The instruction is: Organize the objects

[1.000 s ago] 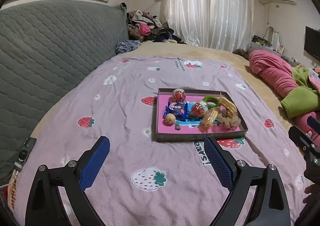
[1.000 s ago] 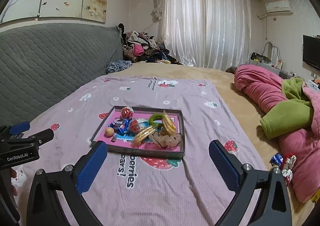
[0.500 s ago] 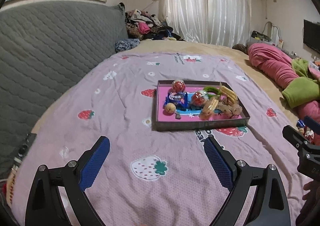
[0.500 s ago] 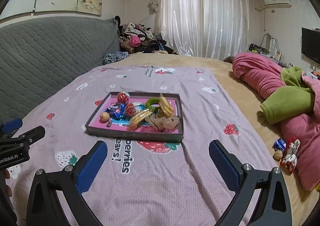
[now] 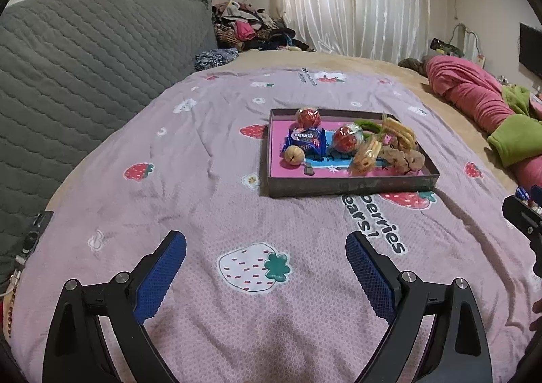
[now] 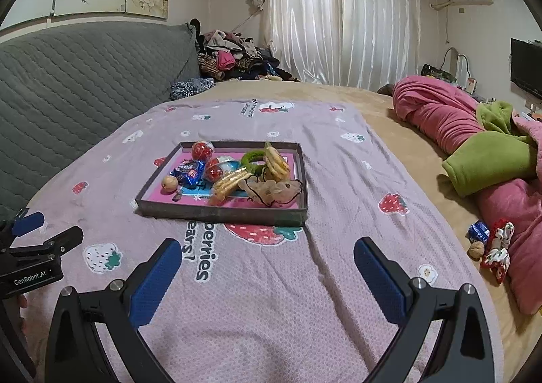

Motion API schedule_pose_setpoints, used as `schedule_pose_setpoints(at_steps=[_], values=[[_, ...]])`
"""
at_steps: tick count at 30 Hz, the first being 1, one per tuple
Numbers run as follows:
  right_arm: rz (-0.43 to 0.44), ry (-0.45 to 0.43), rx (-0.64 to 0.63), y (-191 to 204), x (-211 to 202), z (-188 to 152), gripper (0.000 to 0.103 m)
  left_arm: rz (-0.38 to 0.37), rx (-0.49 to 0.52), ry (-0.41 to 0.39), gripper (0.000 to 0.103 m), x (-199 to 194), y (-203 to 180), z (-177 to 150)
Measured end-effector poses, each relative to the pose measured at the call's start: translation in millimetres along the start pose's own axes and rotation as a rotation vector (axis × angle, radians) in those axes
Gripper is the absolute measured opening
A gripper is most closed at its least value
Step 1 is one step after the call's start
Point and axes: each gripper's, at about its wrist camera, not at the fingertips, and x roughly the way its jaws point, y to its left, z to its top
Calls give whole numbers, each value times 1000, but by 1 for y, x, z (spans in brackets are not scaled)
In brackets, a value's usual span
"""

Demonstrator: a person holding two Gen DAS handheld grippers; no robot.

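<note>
A dark shallow tray [image 5: 352, 185] [image 6: 220, 212] with a pink floor lies on the purple strawberry blanket. It holds red balls [image 5: 307, 117], a blue snack packet [image 5: 306, 138], a walnut [image 5: 293, 155], biscuit packs [image 6: 230, 181], a green ring [image 6: 252, 157] and a beige scrunchie [image 6: 274, 190]. My left gripper [image 5: 266, 244] is open and empty, well short of the tray. My right gripper [image 6: 266, 249] is open and empty, just short of the tray's near wall. A blue packet [image 6: 478, 231], a walnut [image 6: 476, 250] and a red-white scrunchie [image 6: 500, 247] lie at the bed's right side.
A grey quilted headboard [image 5: 67, 78] runs along the left. Pink and green bedding [image 6: 481, 152] is piled on the right. Clothes [image 6: 233, 58] are heaped at the far end before white curtains. A remote [image 5: 34, 234] lies at the blanket's left edge.
Both grippers have moved forward toward the tray and tilted down a little; the tray looks larger and lower in view. Both stay open and empty.
</note>
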Motion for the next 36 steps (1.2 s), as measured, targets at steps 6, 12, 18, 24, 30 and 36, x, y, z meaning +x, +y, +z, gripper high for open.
schedule_pose_setpoints(at_steps=[6,12,18,24,30,36], values=[[0,40,2,-1,15,-13,103,-9,7,21,95,14,-4,-7],[0,63,-8,0,23,-21,103,-15,15,30,95,24,-5,-14],[-4,67,-7,-2,28,-27,103,-23,21,32,95,32,-6,-19],[-5,85,0,-5,35,-36,103,-17,36,22,95,35,-9,-23],[-7,82,3,-8,39,-43,103,-24,36,10,95,38,-12,-25],[-8,82,2,-10,41,-46,103,-47,12,26,95,47,-11,-26]])
